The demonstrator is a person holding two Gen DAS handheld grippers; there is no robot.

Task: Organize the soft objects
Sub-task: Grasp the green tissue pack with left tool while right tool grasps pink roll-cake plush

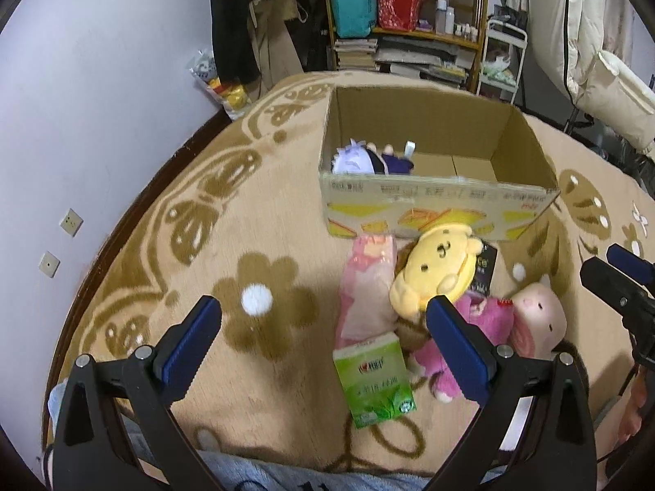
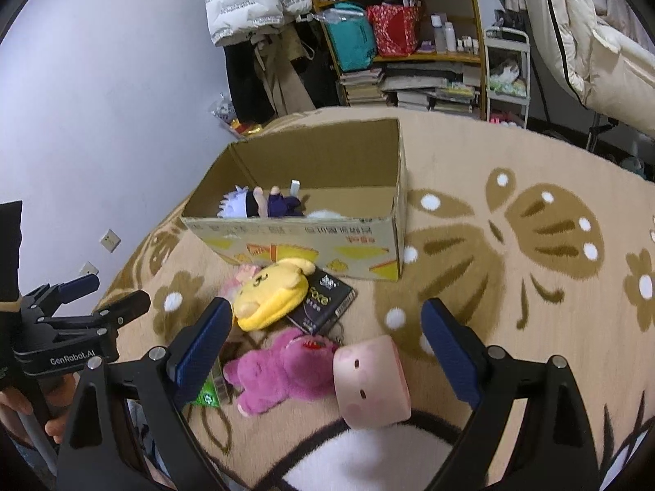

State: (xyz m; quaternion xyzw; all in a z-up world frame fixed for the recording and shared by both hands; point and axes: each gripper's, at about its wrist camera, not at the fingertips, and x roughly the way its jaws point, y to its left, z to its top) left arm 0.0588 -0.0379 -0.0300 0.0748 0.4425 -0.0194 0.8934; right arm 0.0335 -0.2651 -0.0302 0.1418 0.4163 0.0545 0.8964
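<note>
An open cardboard box stands on the bed blanket with a white-haired doll in dark clothes inside. In front of it lie a yellow dog plush, a pink pig plush in a purple suit, a pink tissue pack and a green tissue pack. My left gripper is open and empty above the tissue packs. My right gripper is open and empty over the pig plush.
A black packet lies under the yellow plush. The blanket has brown flower and butterfly patterns. A purple wall is at the left. A cluttered shelf, hanging coats and a white cart stand behind the bed.
</note>
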